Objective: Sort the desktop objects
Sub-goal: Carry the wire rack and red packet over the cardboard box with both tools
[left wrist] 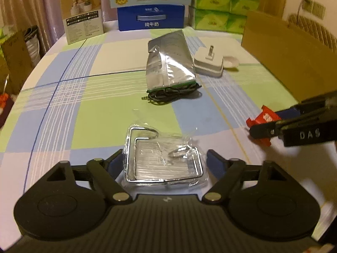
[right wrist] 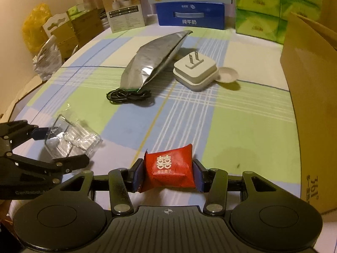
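On the bench, the right gripper [right wrist: 168, 174] pinches the red candy packet [right wrist: 169, 168] by its sides; likely light and crushable. The left gripper [left wrist: 164, 162], spread, straddles the bagged metal hook [left wrist: 162, 158]: stiff wire, slippery film.

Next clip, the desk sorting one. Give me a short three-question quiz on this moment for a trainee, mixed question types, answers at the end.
1. True or false: the right gripper is shut on the red candy packet.
2. Multiple choice: what lies between the fingers of the left gripper? A) the white plug adapter B) the clear bag with metal hooks C) the black cable
3. Fill in: the black cable lies at the near end of the ______ pouch.

Key
1. True; both pads press the packet's sides.
2. B; the jaws stand wide on either side of it, not closed.
3. Silver foil.
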### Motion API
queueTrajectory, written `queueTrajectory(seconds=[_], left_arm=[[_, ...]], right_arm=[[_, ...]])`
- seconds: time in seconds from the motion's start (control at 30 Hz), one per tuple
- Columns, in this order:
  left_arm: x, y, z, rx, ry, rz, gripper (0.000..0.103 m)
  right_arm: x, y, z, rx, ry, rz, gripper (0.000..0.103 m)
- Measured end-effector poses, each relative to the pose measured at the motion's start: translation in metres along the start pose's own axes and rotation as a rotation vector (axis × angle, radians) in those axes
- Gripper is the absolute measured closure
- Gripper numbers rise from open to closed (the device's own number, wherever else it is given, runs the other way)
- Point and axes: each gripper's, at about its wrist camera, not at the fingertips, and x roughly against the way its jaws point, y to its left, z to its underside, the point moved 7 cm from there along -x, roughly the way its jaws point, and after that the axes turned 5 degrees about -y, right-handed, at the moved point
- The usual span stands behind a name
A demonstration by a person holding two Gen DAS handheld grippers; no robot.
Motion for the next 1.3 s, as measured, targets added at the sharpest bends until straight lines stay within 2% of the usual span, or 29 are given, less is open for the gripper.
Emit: queueTrajectory(seconds=[0.13, 0.3, 0.5, 0.57, 0.67, 0.83, 0.97, 1.13, 1.3], left_arm=[[-0.002, -0.005, 0.001, -0.055, 0.008, -0.015, 0.036], [-0.002, -0.003, 0.001, -0.042, 0.008, -0.011, 0.037], [-0.002, -0.003, 0.0, -0.031, 0.009, -0.007, 0.037], [-0.002, -0.002, 0.0, -0.021, 0.009, -0.005, 0.037], [-0.002, -0.001, 0.0, -0.011, 0.01, -0.002, 0.037], [-0.002, 0.0, -0.001, 0.002, 0.012, 0.003, 0.037], [0.003, 0.002, -0.003, 0.034, 0.0, 0.013, 0.037], [0.01, 0.001, -0.011, 0.036, -0.04, 0.015, 0.037], [0.01, -0.001, -0.014, 0.041, -0.045, 0.02, 0.037]], right_arm=[[-0.001, 0.003, 0.002, 0.041, -0.001, 0.016, 0.043], [-0.001, 0.015, 0.007, 0.161, -0.007, 0.056, 0.039], [-0.005, 0.011, 0.009, 0.122, 0.006, 0.058, 0.039], [-0.005, 0.011, 0.009, 0.119, 0.004, 0.056, 0.04], [-0.004, 0.013, 0.007, 0.119, 0.0, 0.054, 0.054], [-0.002, 0.012, 0.004, 0.085, -0.007, 0.048, 0.059], [0.003, 0.011, -0.002, 0.068, -0.043, 0.045, 0.06], [0.007, 0.01, -0.007, 0.039, -0.065, 0.04, 0.061], [0.011, 0.009, -0.011, 0.012, -0.089, 0.036, 0.061]])
